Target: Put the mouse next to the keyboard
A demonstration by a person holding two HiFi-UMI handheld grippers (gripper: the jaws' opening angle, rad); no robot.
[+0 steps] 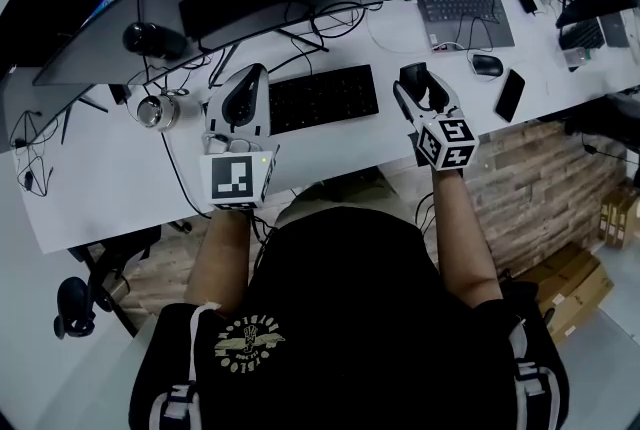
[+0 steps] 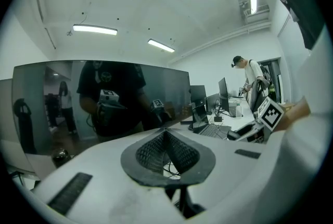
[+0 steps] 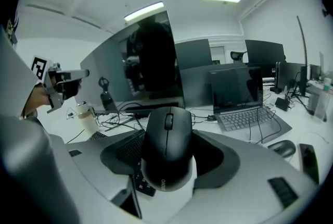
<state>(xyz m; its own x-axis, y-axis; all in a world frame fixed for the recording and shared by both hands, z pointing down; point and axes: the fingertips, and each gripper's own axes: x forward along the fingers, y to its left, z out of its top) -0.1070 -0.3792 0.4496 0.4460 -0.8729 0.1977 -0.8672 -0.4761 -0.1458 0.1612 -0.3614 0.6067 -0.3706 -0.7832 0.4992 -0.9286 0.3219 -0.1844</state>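
Mouse [image 3: 166, 146] clamped in right gripper [image 1: 416, 86]; left gripper [image 2: 166, 152] closed (empty).

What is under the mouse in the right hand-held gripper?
The mouse, clamped in the right hand-held gripper, sits over white desk with a keyboard corner at its left. Its underside is covered, so contact with the desk cannot be told.

A long white desk [image 1: 95, 183] stands on wood-plank floor [image 1: 545, 183] under ceiling strip lights [image 2: 94, 29].
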